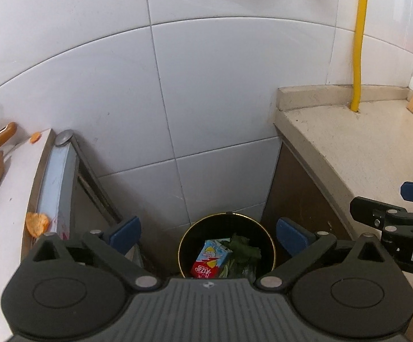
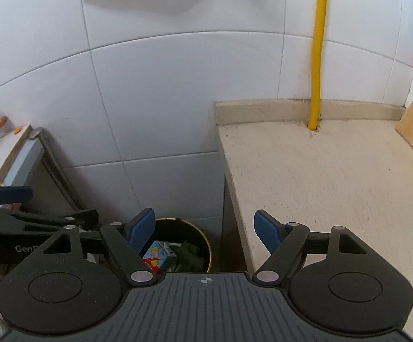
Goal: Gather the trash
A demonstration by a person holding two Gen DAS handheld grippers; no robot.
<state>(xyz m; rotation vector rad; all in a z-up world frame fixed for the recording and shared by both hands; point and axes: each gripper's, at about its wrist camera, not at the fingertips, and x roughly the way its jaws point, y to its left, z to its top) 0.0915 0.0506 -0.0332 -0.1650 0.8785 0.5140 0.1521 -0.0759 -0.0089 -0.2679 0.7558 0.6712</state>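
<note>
Left gripper [image 1: 209, 235] and right gripper [image 2: 203, 229] — both spread wide, nothing between the pads — above a black bin [image 1: 270, 245] on the floor holding a carton [image 1: 210, 262] and, apparently, greens [image 1: 243, 249].

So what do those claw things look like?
Both look alike. The left claw has black jointed arms with silver rivets, round black discs, a ribbed grey base with a small cross mark, and blue pads. The right claw matches. White letters run along each one's side.
</note>
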